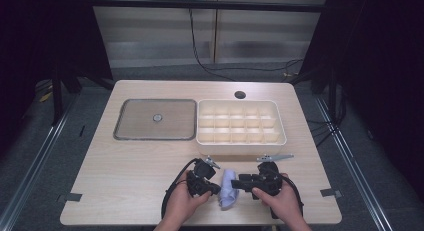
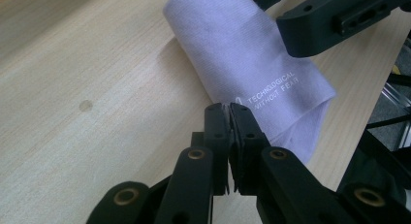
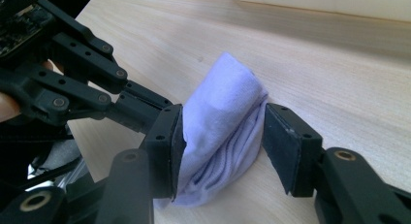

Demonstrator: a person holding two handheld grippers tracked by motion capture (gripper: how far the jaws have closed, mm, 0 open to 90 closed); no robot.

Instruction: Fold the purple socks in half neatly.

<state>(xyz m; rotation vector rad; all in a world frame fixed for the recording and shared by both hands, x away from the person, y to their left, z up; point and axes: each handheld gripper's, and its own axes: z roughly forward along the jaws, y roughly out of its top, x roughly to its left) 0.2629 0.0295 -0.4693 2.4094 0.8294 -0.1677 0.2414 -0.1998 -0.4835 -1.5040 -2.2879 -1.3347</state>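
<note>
High view takes in the whole desk (image 1: pixel 125 191), a pale wooden top. At its far side a flat grey tray (image 1: pixel 135 122) with a small round knob at its middle lies left of centre, and just beside it on the right stands a cream divider box (image 1: pixel 242 143) with rows of empty compartments. A dark cable hole (image 1: pixel 240 95) sits near the far edge behind the box.

At the near edge, about midway along it, lies the folded lilac cloth (image 1: pixel 228 189), rolled into a short bundle and resting on the wood between the two hands. White lettering shows on one fold in the left gripper view.

The left tongs (image 2: pixel 229 108) are pressed shut, their tips at the cloth's edge by the lettering; whether they have pinched a thin layer of fabric I cannot tell. The right tongs (image 3: pixel 223 136) stand partly open and straddle the bundle: one pad touches its side, the other stands just clear, so they do not clamp it.

By my reading, the step in hand is the folding or re-gripping of the cloth, with the compartments of the box a likely goal. The next move calls for the right tongs either to close squarely on the bundle's middle so the layers stay together, or to draw back without dragging a fold open, while the left tongs keep their end steady.
</note>
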